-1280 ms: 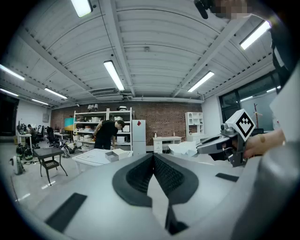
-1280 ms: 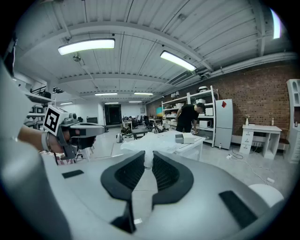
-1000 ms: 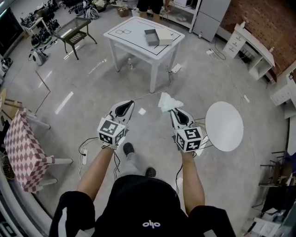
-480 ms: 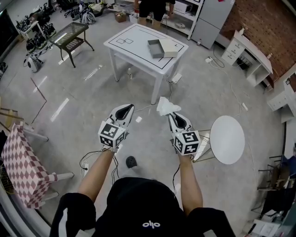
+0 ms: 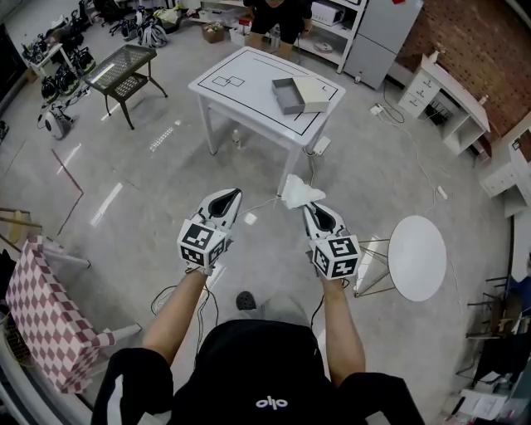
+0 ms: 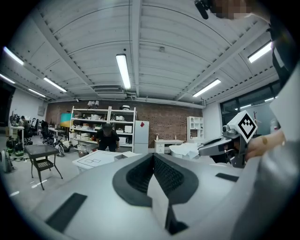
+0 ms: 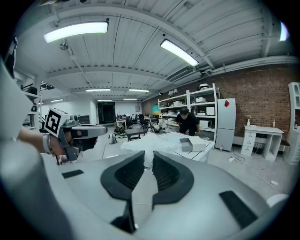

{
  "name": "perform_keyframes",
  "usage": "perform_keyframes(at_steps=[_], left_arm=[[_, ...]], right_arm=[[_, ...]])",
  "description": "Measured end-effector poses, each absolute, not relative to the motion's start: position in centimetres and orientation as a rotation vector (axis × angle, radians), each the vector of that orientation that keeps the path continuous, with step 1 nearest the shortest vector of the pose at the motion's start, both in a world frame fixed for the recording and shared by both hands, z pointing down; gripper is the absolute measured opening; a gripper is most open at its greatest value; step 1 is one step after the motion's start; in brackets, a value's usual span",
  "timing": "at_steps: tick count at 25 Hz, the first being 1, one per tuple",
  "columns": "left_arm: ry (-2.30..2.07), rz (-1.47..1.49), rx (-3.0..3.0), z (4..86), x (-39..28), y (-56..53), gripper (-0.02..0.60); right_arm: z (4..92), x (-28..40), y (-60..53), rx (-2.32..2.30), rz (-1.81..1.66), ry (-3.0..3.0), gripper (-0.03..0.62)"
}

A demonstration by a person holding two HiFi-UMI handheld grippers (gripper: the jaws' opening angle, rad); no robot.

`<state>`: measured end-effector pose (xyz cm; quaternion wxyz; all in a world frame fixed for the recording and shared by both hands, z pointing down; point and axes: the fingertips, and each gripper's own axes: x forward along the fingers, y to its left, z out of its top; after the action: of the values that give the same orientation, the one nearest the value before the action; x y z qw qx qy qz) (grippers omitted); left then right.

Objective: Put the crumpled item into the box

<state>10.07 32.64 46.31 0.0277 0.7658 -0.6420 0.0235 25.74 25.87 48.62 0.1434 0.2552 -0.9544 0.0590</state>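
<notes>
The grey floor [image 5: 141,183] fills most of the head view. The person stands on it well apart from the white surface [image 5: 241,79] that carries the box [image 5: 288,96]. The box is grey and open at the top. A pale flat piece [image 5: 316,90], probably its lid, touches its right side. Beyond the box, at the far edge of the surface, another person [image 5: 278,10] in black bends over.

The crumpled item [image 5: 299,192], white and paper-like, is nowhere near the box yet. It hangs in the air over the floor on the near side of the box, pinched in the right claw [image 5: 308,207]. The jaws are closed on its lower part, and the rest fans out past the tips toward the box. It is a loose wad with no clear long axis. The box lies almost straight ahead of this claw, so the coming move looks like a plain carry forward until the wad is over the open top.

The left claw [image 5: 233,194] is level with the right one but off to the left of the line to the box, which makes the right hand the nearer one. Its jaws are together with nothing between them.

Both forearms reach forward side by side. The right gripper view shows the box [image 7: 187,143] just past the wad [image 7: 149,140].
</notes>
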Motion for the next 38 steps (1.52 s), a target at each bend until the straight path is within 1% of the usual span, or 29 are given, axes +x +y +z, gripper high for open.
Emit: perform_keyframes(at_steps=[6, 12, 25, 32, 38], left_arm=[[-1.965, 0.063, 2.364, 47.1, 7.9, 30.6, 0.006], [-1.955, 0.077, 2.361, 48.0, 5.1, 26.5, 0.006], [-1.949, 0.126, 2.371, 46.4, -1.9, 9.2, 0.006], [-1.952, 0.169, 2.378, 45.5, -3.6, -0.3, 0.006], [-1.964, 0.181, 2.372, 45.4, -4.0, -6.1, 0.006]], right_arm=[[49.0, 23.6, 23.7, 0.746, 0.168, -2.745, 0.058], [49.5, 20.4, 19.2, 0.735, 0.166, -2.751, 0.058], [48.0, 13.1, 1.8, 0.737, 0.175, -2.761, 0.058], [47.4, 11.8, -7.5, 0.742, 0.187, -2.774, 0.058], [47.7, 11.6, -13.5, 0.744, 0.193, -2.775, 0.058]])
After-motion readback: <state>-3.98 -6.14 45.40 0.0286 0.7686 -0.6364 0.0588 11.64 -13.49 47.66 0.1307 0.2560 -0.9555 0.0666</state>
